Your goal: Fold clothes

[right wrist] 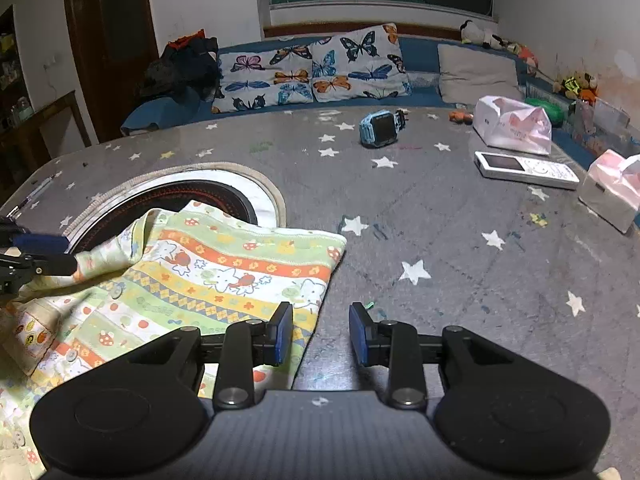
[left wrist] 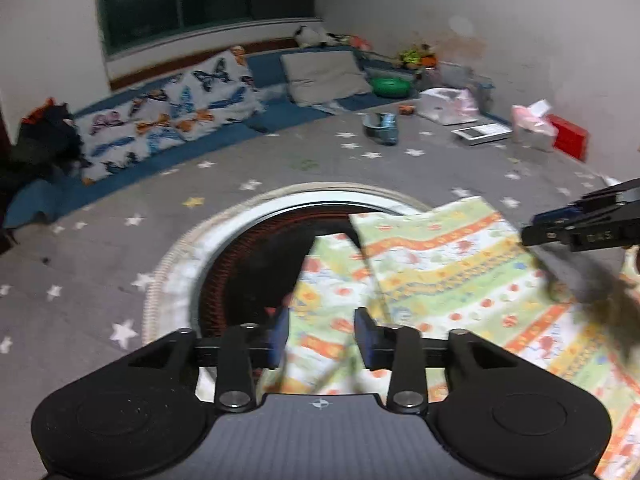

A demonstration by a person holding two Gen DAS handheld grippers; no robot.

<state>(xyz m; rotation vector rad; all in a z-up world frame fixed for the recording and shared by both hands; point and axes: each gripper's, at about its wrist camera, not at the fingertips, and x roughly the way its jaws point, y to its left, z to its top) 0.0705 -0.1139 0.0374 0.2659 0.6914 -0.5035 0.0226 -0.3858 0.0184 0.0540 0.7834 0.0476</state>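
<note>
Through the left wrist camera I saw the left gripper [left wrist: 320,332] held low over the printed garment [left wrist: 440,272], its blue pads [left wrist: 280,334] standing apart with a ridge of the cloth lying between them. The pads did not press on the fabric as far as I could make out, so I read them as parted, not clamped. The garment, a pale green piece with orange and yellow bands and small cartoon figures, lay spread on the grey star-patterned table cover [left wrist: 120,248], partly across the round opening [left wrist: 256,264] with its white rim and dark inside. At the right edge of that view the right gripper [left wrist: 560,232] reached in over the cloth's far side; this picture was blurred by motion there, and I could not tell from it how its jaws stood.

Through the right wrist camera the right gripper [right wrist: 320,334] was clear: its pads [right wrist: 285,334] stood apart, the left one over the garment's [right wrist: 224,276] right border and the other over bare table cover [right wrist: 440,240], nothing pinched. The left gripper [right wrist: 28,256] showed at the left edge, just beside a bunched fold of the cloth. Farther back on the table lay a blue watch [right wrist: 380,128], a white handset [right wrist: 524,170] and a pink-and-white bag [right wrist: 512,124], well apart from the garment. Butterfly cushions [right wrist: 312,68] lined the blue bench behind.
</note>
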